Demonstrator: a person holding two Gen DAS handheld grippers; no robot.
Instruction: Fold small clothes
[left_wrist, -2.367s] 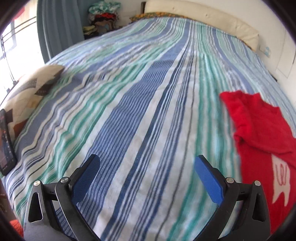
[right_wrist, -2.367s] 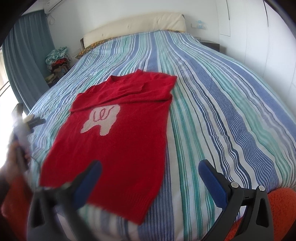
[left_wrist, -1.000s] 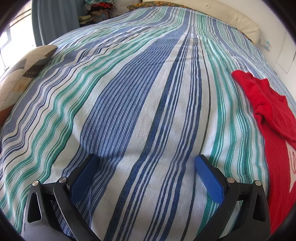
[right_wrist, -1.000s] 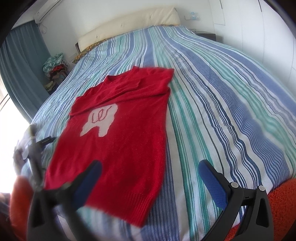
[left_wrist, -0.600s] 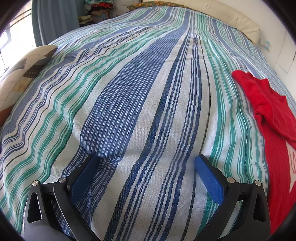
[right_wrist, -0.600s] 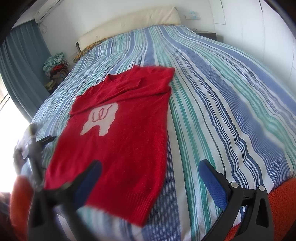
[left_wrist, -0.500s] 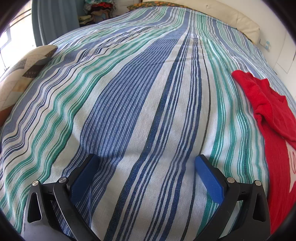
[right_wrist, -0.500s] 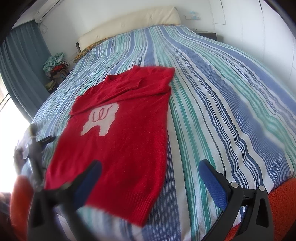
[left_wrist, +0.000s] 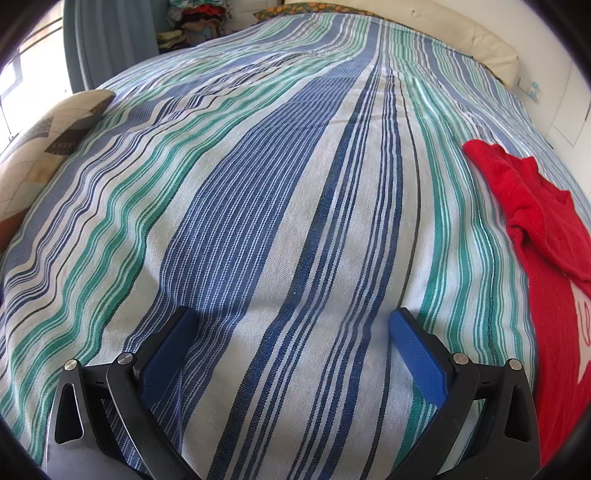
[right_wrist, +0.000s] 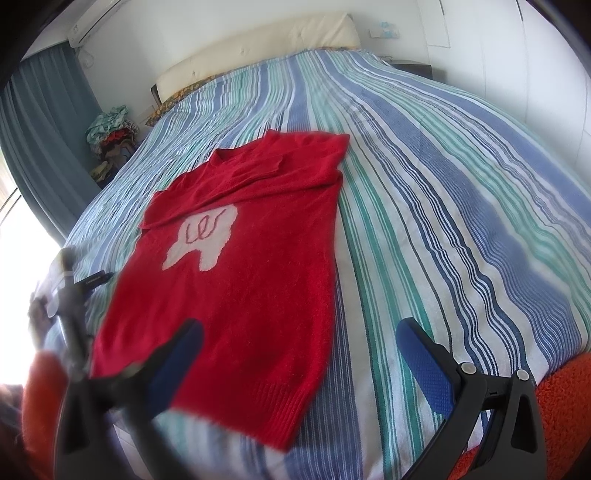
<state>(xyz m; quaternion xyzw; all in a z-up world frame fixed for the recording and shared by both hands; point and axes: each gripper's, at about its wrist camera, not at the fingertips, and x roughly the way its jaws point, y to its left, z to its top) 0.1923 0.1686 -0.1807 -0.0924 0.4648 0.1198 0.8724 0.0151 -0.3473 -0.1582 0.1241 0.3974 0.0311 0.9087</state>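
Not much has shifted lately: red sweater (right_wrist: 251, 266) still lies flat on the striped bed (right_wrist: 461, 192), sleeves tucked in, both tools (left tool (left_wrist: 291, 332), right tool (right_wrist: 299, 339)) hovering spread wide, empty, so next fold's pending.

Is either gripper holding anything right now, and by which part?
Nothing. The left gripper and right gripper are open; the red sweater lies ungripped.

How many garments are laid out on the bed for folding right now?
1: a red knit sweater with a white patch, flat on the striped blue-green bedspread, sleeves folded across its chest. A separate clothes heap beyond the bed may hide more.
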